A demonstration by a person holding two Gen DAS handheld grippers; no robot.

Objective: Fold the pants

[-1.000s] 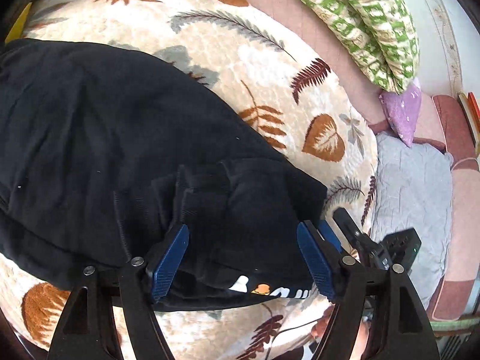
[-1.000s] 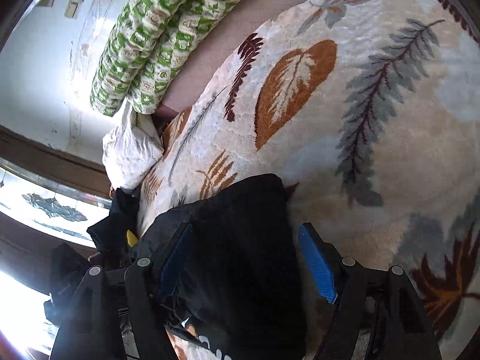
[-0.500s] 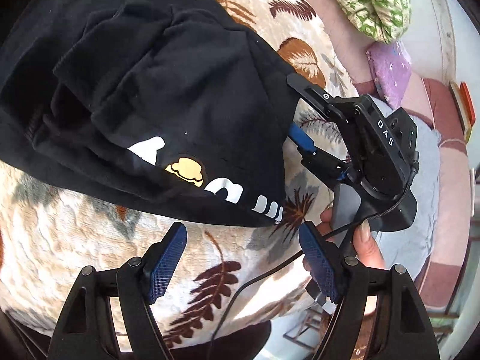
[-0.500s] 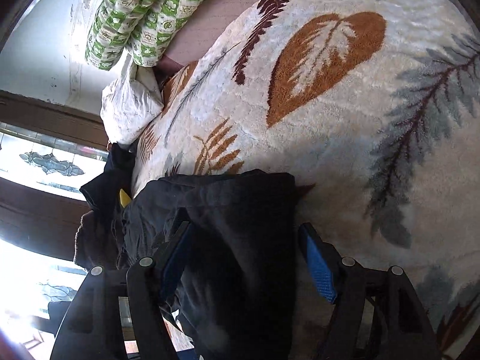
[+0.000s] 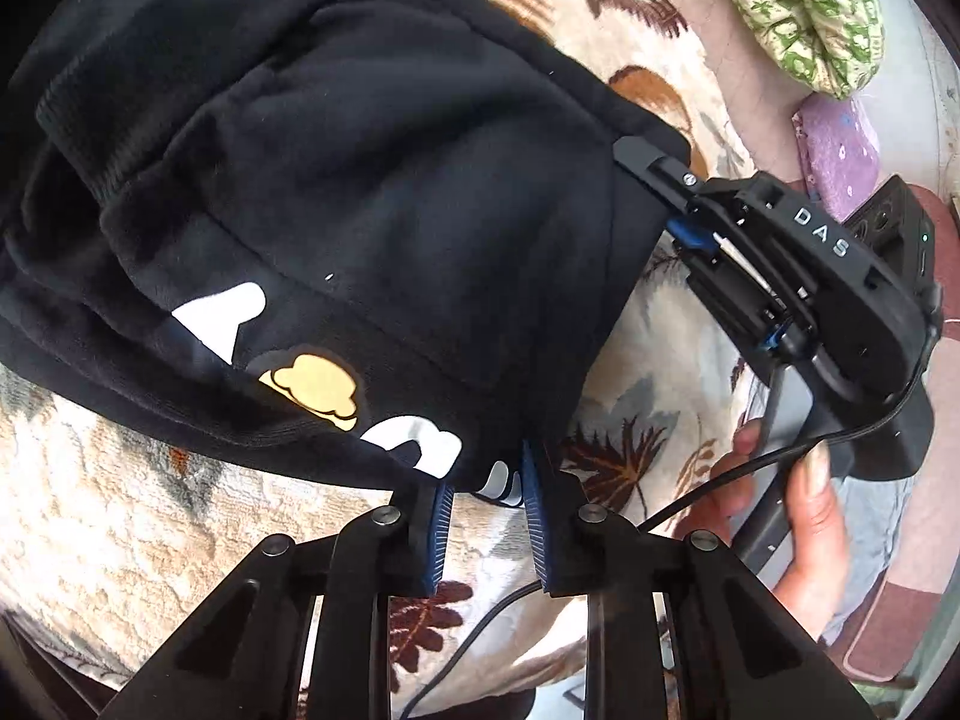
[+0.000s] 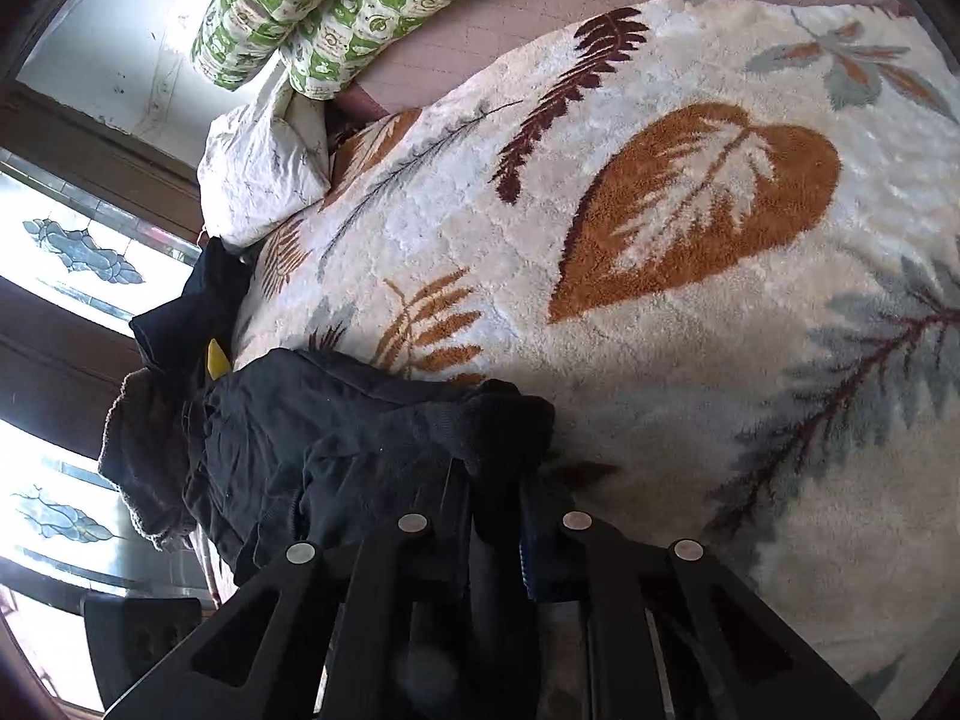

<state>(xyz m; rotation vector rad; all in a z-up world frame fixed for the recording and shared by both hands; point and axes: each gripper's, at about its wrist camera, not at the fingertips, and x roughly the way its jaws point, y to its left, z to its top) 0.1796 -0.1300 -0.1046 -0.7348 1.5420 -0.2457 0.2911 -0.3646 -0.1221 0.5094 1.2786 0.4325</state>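
Black pants (image 5: 360,192) with white letters and a yellow print lie bunched on a leaf-patterned blanket (image 5: 120,510). My left gripper (image 5: 483,501) is shut on the near hem of the pants by the white print. The right gripper (image 5: 678,204) shows in the left wrist view, clamped on the pants' right edge, a hand holding its handle. In the right wrist view the right gripper (image 6: 495,510) is shut on a thick fold of the black pants (image 6: 360,438).
A green patterned quilt (image 6: 336,12) and a white pillow (image 6: 264,162) lie at the blanket's far side. A purple cushion (image 5: 834,150) sits to the right. Dark clothes (image 6: 174,324) are piled by the window. A cable (image 5: 690,498) runs below the right gripper.
Both grippers were open around the pants; both have now closed on the fabric. The left gripper drew back to the near hem by the print.
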